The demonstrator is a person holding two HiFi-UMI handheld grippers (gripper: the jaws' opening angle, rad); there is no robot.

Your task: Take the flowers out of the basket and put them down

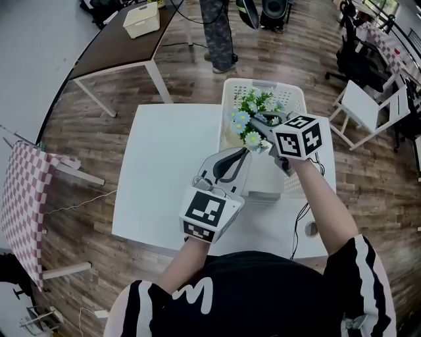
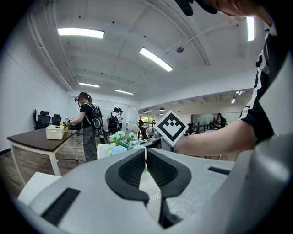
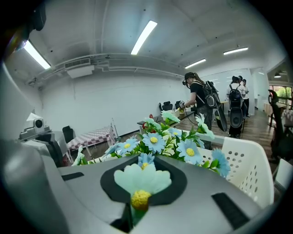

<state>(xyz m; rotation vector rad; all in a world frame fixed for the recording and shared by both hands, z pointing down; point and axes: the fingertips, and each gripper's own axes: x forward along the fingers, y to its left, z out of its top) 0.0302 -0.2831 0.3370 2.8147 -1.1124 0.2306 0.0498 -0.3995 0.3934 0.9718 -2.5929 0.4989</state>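
Note:
A bunch of pale blue artificial flowers (image 1: 252, 118) with green leaves stands above the white perforated basket (image 1: 289, 92) at the table's far right. My right gripper (image 1: 260, 126) reaches in from the right and is shut on a stem of the bunch. In the right gripper view a pale flower with a yellow centre (image 3: 141, 182) lies between the right gripper's (image 3: 145, 161) pads, the rest of the bunch (image 3: 169, 141) just beyond. My left gripper (image 1: 242, 156) is shut on the basket's left rim, seen as a thin white edge in the left gripper (image 2: 145, 154).
The basket sits on a white table (image 1: 164, 171) with bare room to its left. A cable (image 1: 299, 217) trails over the near right corner. Around stand a brown table with a cream bin (image 1: 141, 20), a person (image 1: 217, 33), a checkered table (image 1: 23, 197) and white chairs (image 1: 368, 108).

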